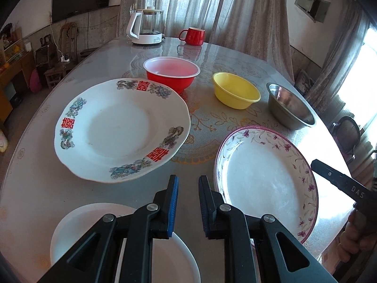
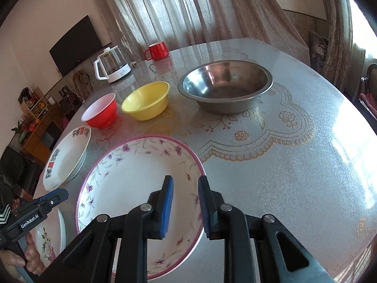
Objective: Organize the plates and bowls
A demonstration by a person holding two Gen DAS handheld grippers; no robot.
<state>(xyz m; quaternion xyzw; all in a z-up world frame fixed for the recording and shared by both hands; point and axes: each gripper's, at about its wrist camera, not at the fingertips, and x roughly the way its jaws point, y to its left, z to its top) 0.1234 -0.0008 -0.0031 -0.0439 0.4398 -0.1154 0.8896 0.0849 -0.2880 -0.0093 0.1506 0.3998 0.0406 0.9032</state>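
Here both tools hang released over the bench (image 2: 294,165): the left tool (image 1: 188,184) between the double-happiness plate (image 1: 122,129) at ten o'clock and the floral plate (image 1: 266,176) at three, the right tool (image 2: 185,184) over that floral plate's rim

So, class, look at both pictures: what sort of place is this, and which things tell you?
Most likely a lived-in home, a dining or living room. A wall-mounted TV hangs beyond the table, long curtains cover the window, and a kettle and red mug stand on the table's far edge.
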